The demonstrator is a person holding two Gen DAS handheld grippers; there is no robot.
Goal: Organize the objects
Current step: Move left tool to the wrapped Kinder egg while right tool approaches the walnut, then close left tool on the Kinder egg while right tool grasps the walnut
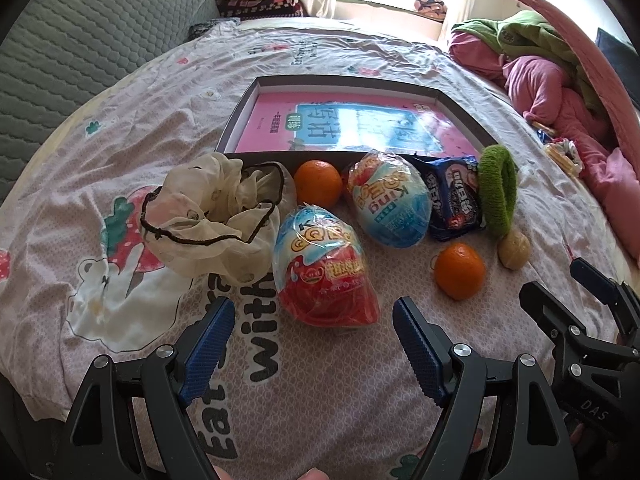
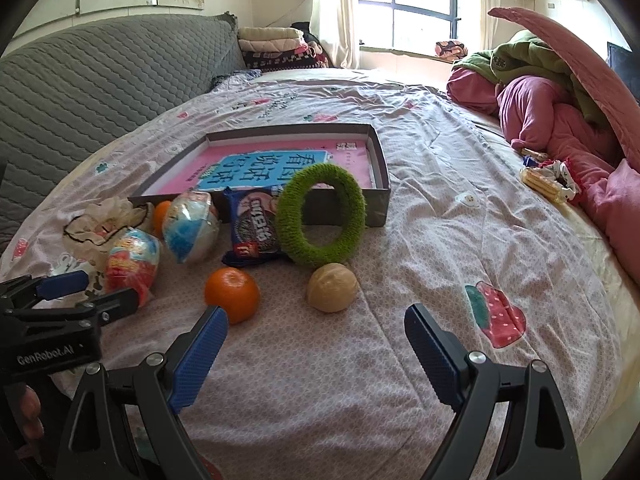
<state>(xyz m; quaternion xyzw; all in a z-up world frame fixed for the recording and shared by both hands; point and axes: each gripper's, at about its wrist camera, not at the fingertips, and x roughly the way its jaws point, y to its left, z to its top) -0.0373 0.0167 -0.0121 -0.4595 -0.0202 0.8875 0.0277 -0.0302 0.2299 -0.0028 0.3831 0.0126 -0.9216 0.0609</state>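
On the bed lie a red-and-blue wrapped egg (image 1: 325, 270) (image 2: 132, 266), a blue wrapped egg (image 1: 389, 200) (image 2: 191, 226), two oranges (image 1: 459, 271) (image 1: 319, 183), a blue biscuit pack (image 1: 454, 197) (image 2: 254, 226), a green fuzzy ring (image 1: 497, 192) (image 2: 322, 216), a walnut (image 1: 515, 249) (image 2: 332, 287) and a cream scrunchie (image 1: 212, 216). A shallow grey box (image 1: 460, 108) (image 2: 382, 196) holds a pink book. My left gripper (image 1: 314, 322) is open just before the red egg. My right gripper (image 2: 316, 328) is open before the walnut and the near orange (image 2: 232, 294).
A grey quilted headboard (image 2: 80, 88) stands at the left. Pink and green bedding (image 2: 560, 112) is piled at the right, with a snack pack (image 2: 540, 182) beside it. Printed sheet spreads around the objects.
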